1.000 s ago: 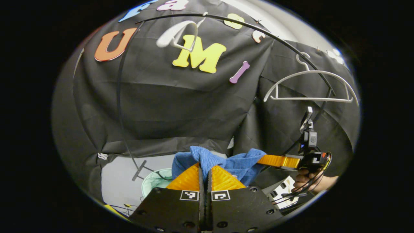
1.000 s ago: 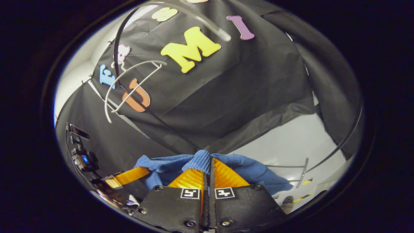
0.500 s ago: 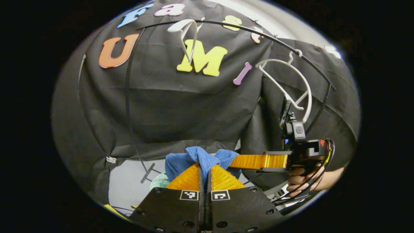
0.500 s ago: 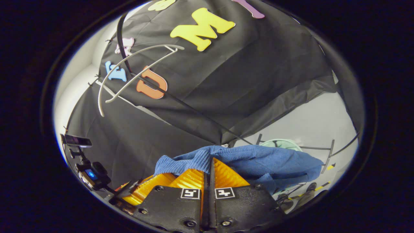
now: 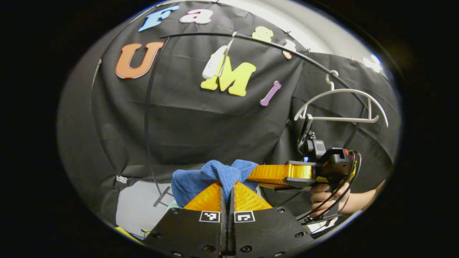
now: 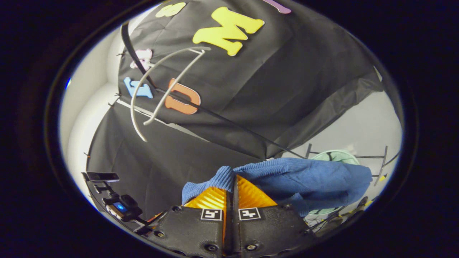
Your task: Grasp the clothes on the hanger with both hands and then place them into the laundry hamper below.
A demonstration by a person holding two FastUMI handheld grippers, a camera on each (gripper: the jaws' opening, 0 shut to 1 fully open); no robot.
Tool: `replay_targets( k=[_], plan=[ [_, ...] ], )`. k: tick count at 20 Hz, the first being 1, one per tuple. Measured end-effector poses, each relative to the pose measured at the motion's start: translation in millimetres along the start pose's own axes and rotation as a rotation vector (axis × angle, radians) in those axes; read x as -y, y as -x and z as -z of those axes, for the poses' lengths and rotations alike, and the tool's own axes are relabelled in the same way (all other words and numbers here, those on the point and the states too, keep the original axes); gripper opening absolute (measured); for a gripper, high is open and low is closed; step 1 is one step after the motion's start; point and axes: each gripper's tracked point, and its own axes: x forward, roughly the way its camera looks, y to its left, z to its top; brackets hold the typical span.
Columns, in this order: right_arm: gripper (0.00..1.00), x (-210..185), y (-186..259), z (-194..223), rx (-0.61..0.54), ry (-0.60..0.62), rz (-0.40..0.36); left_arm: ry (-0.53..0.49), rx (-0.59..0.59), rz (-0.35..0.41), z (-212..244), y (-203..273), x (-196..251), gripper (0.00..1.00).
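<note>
A blue knitted garment (image 5: 193,181) bunches over my left gripper (image 5: 227,186), whose orange fingers are shut on a fold of it. In the left gripper view the right gripper (image 5: 251,172) comes in from the right, held by a hand (image 5: 324,197), its fingers pinching the same cloth. In the right gripper view the garment (image 6: 308,179) spreads to the right of my right gripper (image 6: 233,183), which is shut on its ribbed edge. A pale green hamper (image 6: 335,156) peeks out behind the cloth on the floor. Bare white hangers (image 5: 340,107) (image 5: 214,66) (image 6: 157,86) hang on the black rail (image 5: 272,43).
The rack's thin black uprights (image 5: 147,118) and feet (image 6: 380,161) stand on the pale grey floor (image 5: 138,200). A yellow-striped edge (image 5: 123,232) shows at the lower left. The left gripper's camera mount (image 6: 120,207) sits at the lower left of the right gripper view.
Both grippers have drawn closer together with the garment, which now bunches more tightly. The bare hangers swing on the rail. The hamper has come into the right gripper view.
</note>
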Motion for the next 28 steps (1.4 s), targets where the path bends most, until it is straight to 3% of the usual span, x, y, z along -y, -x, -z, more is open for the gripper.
replay_targets(
  k=[1,2,3,5,6,7,8,10,12,13,14,15,17,18,19,20,21,22,28],
  plan=[
    [0.04,16,-5,1,-0.004,0.000,0.044,0.015,-0.024,-0.010,10,-9,-5,0.06],
    [0.04,34,-11,4,-0.018,0.005,0.100,0.037,-0.054,-0.022,20,-19,-9,0.00],
    [0.05,50,-19,9,-0.037,0.022,0.153,0.057,-0.081,-0.036,31,-28,-13,0.06],
    [0.08,84,-26,19,-0.089,0.094,0.269,0.083,-0.139,-0.092,52,-42,-29,0.01],
    [0.14,102,-26,20,-0.123,0.140,0.331,0.098,-0.176,-0.120,64,-49,-37,0.02],
    [0.28,113,-25,22,-0.141,0.183,0.376,0.108,-0.210,-0.136,75,-53,-42,0.07],
    [0.31,126,-22,22,-0.150,0.218,0.427,0.112,-0.237,-0.151,83,-50,-45,0.08],
    [0.43,141,-18,21,-0.157,0.249,0.464,0.118,-0.257,-0.164,91,-57,-51,0.26],
    [0.64,152,-12,20,-0.152,0.256,0.488,0.098,-0.263,-0.166,92,-57,-52,0.62],
    [0.79,159,-9,19,-0.143,0.260,0.502,0.083,-0.266,-0.174,92,-54,-53,0.80],
    [0.84,163,-2,18,-0.127,0.261,0.513,0.068,-0.271,-0.181,92,-50,-52,0.84],
    [0.86,166,9,20,-0.114,0.258,0.520,0.060,-0.271,-0.182,91,-46,-51,0.82],
    [0.87,172,32,29,-0.091,0.248,0.530,0.062,-0.266,-0.174,88,-44,-45,0.87],
    [0.87,173,42,28,-0.074,0.249,0.531,0.063,-0.261,-0.175,88,-44,-47,0.97],
    [0.87,174,53,25,-0.054,0.254,0.537,0.058,-0.255,-0.176,87,-43,-47,0.91],
    [0.87,173,67,25,-0.031,0.261,0.544,0.049,-0.247,-0.179,85,-40,-47,1.00],
    [0.87,171,78,25,-0.003,0.270,0.551,0.036,-0.239,-0.184,81,-35,-46,1.00],
    [0.87,167,90,26,0.026,0.281,0.555,0.020,-0.224,-0.189,74,-28,-42,0.94],
    [0.87,134,178,2,0.214,0.372,0.556,-0.066,-0.065,-0.237,22,7,-23,0.95]
  ],
)
